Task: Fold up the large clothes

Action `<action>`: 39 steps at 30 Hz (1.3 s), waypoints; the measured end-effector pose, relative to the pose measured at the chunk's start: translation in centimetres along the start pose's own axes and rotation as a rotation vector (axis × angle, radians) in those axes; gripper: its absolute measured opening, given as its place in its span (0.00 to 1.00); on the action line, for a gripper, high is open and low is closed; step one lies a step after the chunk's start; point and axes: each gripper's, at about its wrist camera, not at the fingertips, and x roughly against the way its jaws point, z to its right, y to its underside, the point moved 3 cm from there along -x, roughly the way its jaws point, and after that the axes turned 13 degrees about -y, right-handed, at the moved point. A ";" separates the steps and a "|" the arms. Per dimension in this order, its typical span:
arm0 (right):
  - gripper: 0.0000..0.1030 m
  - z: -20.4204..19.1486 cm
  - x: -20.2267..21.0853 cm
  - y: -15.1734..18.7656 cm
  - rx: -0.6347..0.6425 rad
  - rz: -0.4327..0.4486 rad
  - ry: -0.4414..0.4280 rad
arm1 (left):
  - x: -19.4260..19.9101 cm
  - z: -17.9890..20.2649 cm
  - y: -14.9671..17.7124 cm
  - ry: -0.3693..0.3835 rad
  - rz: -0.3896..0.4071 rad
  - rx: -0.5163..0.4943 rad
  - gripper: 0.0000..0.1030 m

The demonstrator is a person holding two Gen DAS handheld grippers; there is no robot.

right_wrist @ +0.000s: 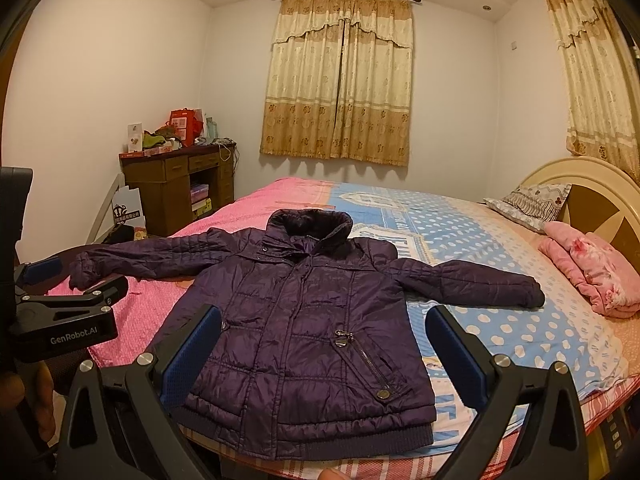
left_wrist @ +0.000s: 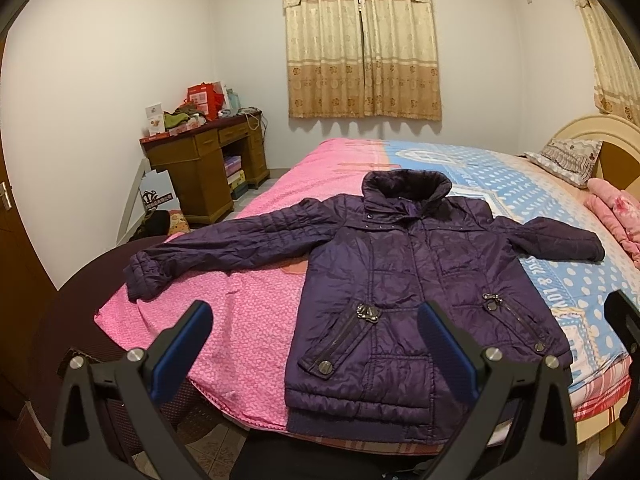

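While spread flat, one jacket [left_wrist: 400, 280].

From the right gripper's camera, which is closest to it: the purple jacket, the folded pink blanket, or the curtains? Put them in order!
1. Jacket, spread on the bed right ahead of the right gripper.
2. Pink blanket, right side, near the headboard.
3. Curtains, on the far wall.

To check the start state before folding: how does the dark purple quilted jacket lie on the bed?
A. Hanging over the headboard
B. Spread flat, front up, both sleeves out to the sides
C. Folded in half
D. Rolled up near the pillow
B: the dark purple quilted jacket lies flat on the bed, zip pockets facing up, sleeves stretched to both sides.
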 end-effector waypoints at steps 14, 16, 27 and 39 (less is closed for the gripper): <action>0.99 0.3 -0.2 -0.1 -0.005 -0.011 -0.005 | -0.1 0.7 0.2 0.011 -0.003 -0.006 1.00; 0.99 0.4 -0.3 0.0 -0.008 -0.011 -0.007 | -0.1 0.7 0.2 0.019 -0.002 -0.004 1.00; 0.99 6.9 -5.0 2.1 -0.228 -0.010 -0.051 | -3.4 2.5 -0.4 0.146 -0.025 -0.013 1.00; 0.99 17.5 -14.4 6.5 -0.368 -0.238 0.026 | -10.6 7.4 -2.8 0.164 -0.058 -0.081 1.00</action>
